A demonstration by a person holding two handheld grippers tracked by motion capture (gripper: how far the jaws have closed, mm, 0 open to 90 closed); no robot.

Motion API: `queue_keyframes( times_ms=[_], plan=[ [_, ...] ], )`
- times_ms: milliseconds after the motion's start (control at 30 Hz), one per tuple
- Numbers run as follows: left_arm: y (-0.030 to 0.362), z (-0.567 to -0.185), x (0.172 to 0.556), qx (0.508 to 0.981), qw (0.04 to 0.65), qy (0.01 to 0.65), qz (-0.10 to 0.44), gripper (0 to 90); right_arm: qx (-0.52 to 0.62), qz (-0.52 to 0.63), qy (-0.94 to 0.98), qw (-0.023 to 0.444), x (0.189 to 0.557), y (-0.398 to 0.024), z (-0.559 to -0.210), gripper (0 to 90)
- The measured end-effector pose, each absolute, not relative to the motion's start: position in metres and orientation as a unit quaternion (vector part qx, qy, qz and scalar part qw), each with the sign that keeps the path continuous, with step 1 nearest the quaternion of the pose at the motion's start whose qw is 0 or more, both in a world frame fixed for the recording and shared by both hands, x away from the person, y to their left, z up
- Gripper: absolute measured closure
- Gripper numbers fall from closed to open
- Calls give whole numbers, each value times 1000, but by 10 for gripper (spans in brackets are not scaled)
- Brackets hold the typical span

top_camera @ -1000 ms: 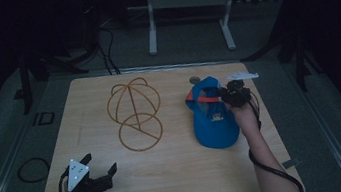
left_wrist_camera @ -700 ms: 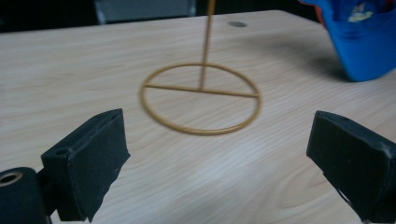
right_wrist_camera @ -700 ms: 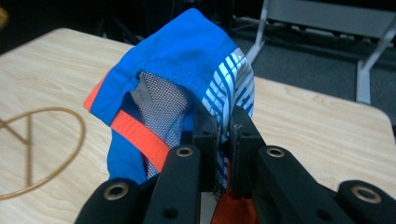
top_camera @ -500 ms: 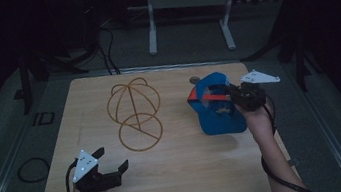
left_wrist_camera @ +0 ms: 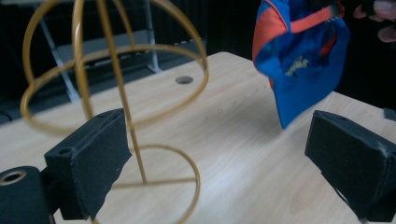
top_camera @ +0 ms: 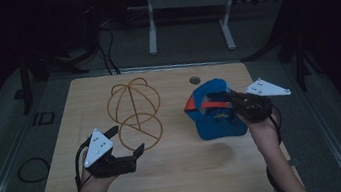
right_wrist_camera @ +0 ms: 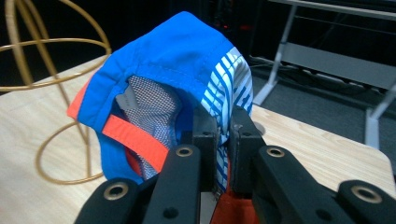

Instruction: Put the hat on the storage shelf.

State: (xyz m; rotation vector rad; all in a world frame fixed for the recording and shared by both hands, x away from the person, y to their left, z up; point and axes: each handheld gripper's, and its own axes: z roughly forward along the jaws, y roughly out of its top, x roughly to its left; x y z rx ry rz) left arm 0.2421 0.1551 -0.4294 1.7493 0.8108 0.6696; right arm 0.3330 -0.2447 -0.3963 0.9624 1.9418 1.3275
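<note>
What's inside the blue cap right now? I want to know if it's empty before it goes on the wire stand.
Through the opening of the blue cap, grey mesh lining and an orange strap show. The right gripper pinches its edge. The crown's depths stay hidden by fabric.

Wooden table [top_camera: 184,175] bearing wire stand [top_camera: 135,113]

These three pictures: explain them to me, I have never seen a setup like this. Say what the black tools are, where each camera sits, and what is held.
A person at a wooden table holds a black two-jaw gripper in each hand. The high view looks down from above. The other two cameras ride on the grippers and look along their jaws. The left gripper is open, holding nothing, near a gold wire stand. The right gripper is shut on the edge of a blue cap with orange trim, lifting it partly off the table.
</note>
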Motion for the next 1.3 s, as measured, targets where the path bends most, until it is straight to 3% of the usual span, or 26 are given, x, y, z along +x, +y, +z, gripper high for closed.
queue_keyframes(
  times_ms=[633, 1100, 1233, 1300],
  plan=[
    [82, -380, 275, 765, 527, 273, 250, 110, 320, 526, 729, 299, 298, -235, -385, 836],
    [31, -379, 295, 786, 521, 248, 221, 153, 294, 527, 742, 292, 285, -223, -392, 837],
    [21, -385, 301, 802, 504, 248, 201, 210, 285, 524, 748, 290, 281, -219, -393, 837],
    [18, -387, 303, 810, 495, 245, 199, 287, 282, 525, 749, 289, 280, -217, -393, 837]
  ],
)
